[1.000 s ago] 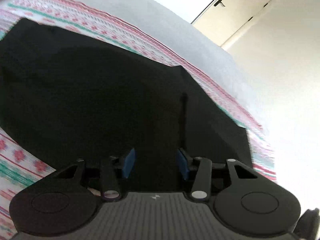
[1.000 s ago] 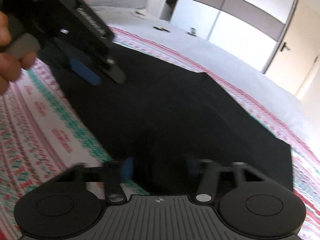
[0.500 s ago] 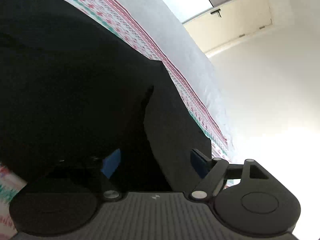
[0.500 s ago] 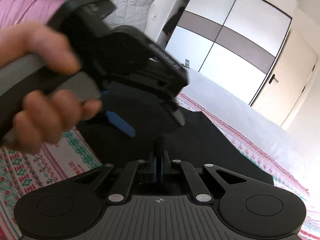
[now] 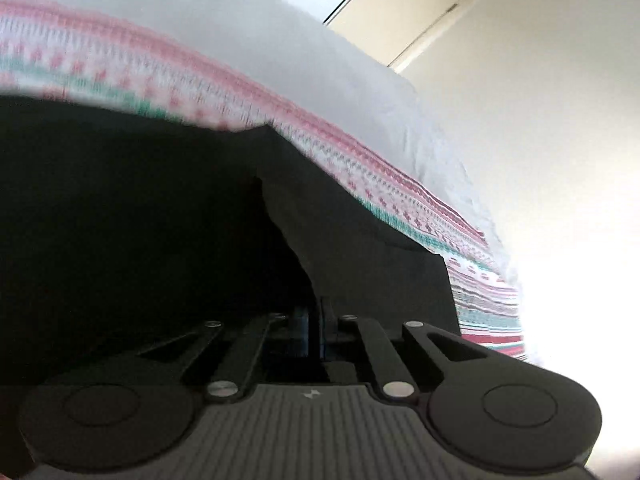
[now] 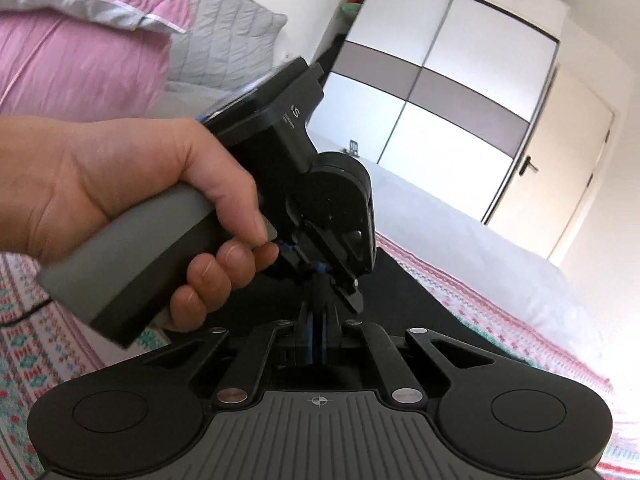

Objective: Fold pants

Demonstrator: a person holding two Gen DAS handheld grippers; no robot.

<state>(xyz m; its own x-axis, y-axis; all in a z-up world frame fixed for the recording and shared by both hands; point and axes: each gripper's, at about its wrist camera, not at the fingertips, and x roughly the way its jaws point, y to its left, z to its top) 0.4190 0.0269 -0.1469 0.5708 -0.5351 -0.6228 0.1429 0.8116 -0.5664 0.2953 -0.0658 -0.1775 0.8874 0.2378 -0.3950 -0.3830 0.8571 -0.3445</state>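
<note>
Black pants (image 5: 140,220) lie spread on a patterned bedspread (image 5: 160,80). My left gripper (image 5: 316,320) has its jaws closing to shut, and a raised fold of the pants' fabric runs down into them. In the right wrist view the pants (image 6: 400,292) show dark behind both tools. My right gripper (image 6: 318,324) is shut, with a thin strip of black fabric standing up between its pads. A hand (image 6: 120,184) holds the left gripper (image 6: 352,296) just above and in front of the right one, its tips nearly touching it.
A grey sheet (image 5: 240,28) covers the bed beyond the bedspread (image 6: 500,312). A pink pillow (image 6: 80,60) and a grey pillow (image 6: 224,40) lie at the head. A wardrobe (image 6: 440,100) and a door (image 6: 560,180) stand behind the bed.
The left gripper's jaws spread wide, then came together on a fold of the pants. It swung in close over the right gripper, whose jaws went from apart to shut and rose.
</note>
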